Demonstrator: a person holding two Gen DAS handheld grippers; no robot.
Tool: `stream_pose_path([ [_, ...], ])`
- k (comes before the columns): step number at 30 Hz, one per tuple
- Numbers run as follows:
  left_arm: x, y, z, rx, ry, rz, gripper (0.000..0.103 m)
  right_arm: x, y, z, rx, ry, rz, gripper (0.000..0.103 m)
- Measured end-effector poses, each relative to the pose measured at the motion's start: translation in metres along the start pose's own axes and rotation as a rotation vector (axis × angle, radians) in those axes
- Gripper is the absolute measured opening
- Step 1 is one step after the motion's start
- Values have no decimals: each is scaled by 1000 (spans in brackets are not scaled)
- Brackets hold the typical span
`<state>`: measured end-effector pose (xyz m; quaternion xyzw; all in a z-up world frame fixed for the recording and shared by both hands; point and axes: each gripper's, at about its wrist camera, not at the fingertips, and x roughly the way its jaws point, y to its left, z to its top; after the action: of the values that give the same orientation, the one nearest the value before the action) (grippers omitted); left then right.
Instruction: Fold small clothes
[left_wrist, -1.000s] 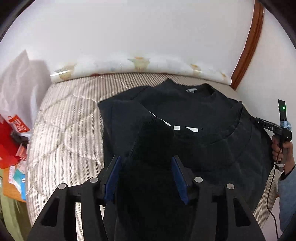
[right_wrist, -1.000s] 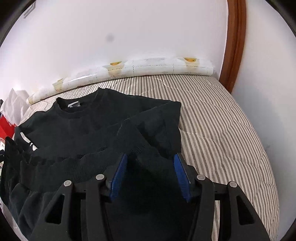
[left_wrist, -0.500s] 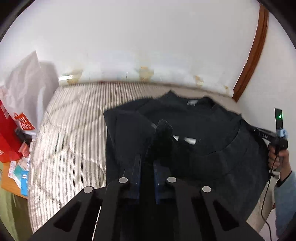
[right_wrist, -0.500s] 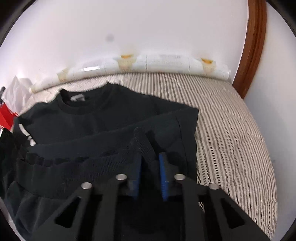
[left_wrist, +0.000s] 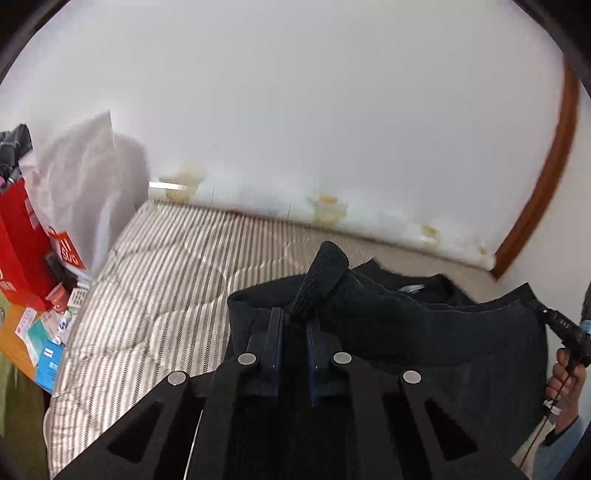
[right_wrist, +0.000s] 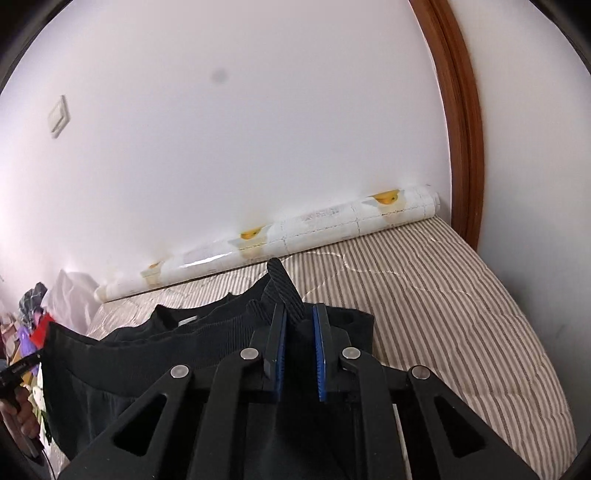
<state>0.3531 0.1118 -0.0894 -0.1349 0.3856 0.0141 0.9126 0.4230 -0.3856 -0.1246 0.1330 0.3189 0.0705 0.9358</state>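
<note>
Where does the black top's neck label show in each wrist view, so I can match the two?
Left wrist: neck label right of centre, inside the collar, beyond the raised hem.
Right wrist: neck label left of centre, inside the collar, partly hidden by the hem.
Shared landmark: patterned roll against the wall.

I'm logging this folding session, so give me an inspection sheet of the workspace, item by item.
Surface: striped quilted bed cover, bare on its right side.
Job's things: black sweatshirt lies on the bed, its ribbed hem lifted at both corners.
Clutter: red bag, white plastic bag and small packets beside the bed's left edge.
Grippers: left gripper shut on the hem; right gripper pinching the hem, jaws closing.
Cables: a thin cable hangs below the person's hand.
Surroundings: white wall, patterned roll along it, brown wooden frame, wall switch.
</note>
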Motion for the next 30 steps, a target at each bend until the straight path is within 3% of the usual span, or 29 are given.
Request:
stream_pose_path([
  [6, 46, 5, -10, -11, 94, 33, 11, 50, -5, -10, -22, 93, -67, 13],
  [15, 63, 2, -16, 20, 164, 62, 15, 91, -17, -25, -21, 220, -117, 18],
  [20, 54, -3, -21, 54, 187, 79, 26, 73, -14, -28, -63, 233, -145, 32],
  [26, 31, -5, -42, 85, 218, 119, 39, 21, -10, -56, -136, 221, -204, 33],
  [30, 7, 1, -64, 92, 219, 116, 45, -1, -15, -89, -170, 267, -259, 34],
])
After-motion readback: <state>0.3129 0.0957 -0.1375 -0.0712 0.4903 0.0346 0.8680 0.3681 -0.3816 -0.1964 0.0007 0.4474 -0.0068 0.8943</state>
